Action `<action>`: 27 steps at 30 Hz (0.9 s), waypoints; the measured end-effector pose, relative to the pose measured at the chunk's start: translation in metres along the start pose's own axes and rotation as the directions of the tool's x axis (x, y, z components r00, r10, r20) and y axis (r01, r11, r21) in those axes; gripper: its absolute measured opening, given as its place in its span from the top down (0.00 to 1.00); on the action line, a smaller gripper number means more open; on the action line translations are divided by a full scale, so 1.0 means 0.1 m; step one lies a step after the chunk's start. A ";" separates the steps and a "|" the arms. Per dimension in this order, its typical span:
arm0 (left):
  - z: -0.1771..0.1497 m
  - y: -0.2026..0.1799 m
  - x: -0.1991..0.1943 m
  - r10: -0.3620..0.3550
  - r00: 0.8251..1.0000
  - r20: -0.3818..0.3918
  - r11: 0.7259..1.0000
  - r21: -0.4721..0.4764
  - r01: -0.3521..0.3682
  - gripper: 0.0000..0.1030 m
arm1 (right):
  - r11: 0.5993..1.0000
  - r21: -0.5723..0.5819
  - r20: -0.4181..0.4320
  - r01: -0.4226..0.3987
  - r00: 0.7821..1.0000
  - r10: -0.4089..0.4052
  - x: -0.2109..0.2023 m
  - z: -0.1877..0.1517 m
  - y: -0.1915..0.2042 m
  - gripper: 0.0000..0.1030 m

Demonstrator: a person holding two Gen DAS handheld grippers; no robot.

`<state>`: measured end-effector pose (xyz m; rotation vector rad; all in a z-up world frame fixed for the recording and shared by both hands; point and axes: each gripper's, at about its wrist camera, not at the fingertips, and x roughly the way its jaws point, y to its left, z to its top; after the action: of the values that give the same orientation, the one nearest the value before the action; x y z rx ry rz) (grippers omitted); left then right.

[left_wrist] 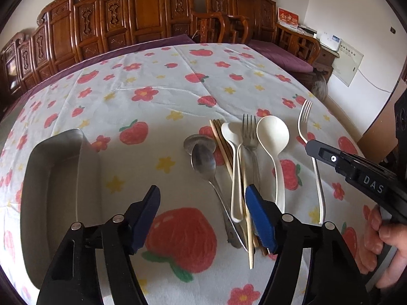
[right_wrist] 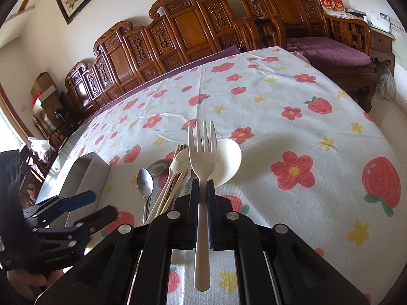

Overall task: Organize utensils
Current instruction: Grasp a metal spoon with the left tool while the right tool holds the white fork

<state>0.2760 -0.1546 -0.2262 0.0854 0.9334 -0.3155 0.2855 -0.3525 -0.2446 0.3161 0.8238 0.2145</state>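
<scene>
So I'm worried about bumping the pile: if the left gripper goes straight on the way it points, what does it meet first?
Likely the steel spoon at the pile's left edge, though depth is unclear; the left gripper is open.

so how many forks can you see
2. A white fork is clamped in the right gripper, lifted off the cloth. A metal fork lies in the utensil pile between two white spoons. The pile could hide more.
</scene>
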 end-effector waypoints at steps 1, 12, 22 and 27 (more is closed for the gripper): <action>0.02 0.00 0.04 -0.001 1.000 0.000 1.000 -0.002 0.001 0.40 | 1.000 0.002 0.000 0.000 1.000 0.000 0.00 0.00 0.00 0.93; 0.21 0.08 0.47 0.011 0.999 -0.041 0.999 -0.045 -0.012 0.62 | 1.000 0.010 0.000 -0.012 1.000 0.012 0.01 0.02 0.01 0.93; 0.20 0.09 0.56 -0.034 0.998 -0.055 0.997 -0.065 0.030 0.94 | 1.000 0.007 -0.003 -0.013 1.000 0.013 0.02 0.01 0.03 0.93; 0.18 0.03 0.41 -0.041 0.999 -0.025 0.999 -0.034 0.040 1.00 | 1.000 -0.001 -0.004 -0.013 1.000 0.013 0.02 0.01 0.06 0.93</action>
<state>0.3140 -0.1655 -0.2485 0.0396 0.9667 -0.3370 0.2876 -0.3465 -0.2435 0.3204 0.8256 0.2282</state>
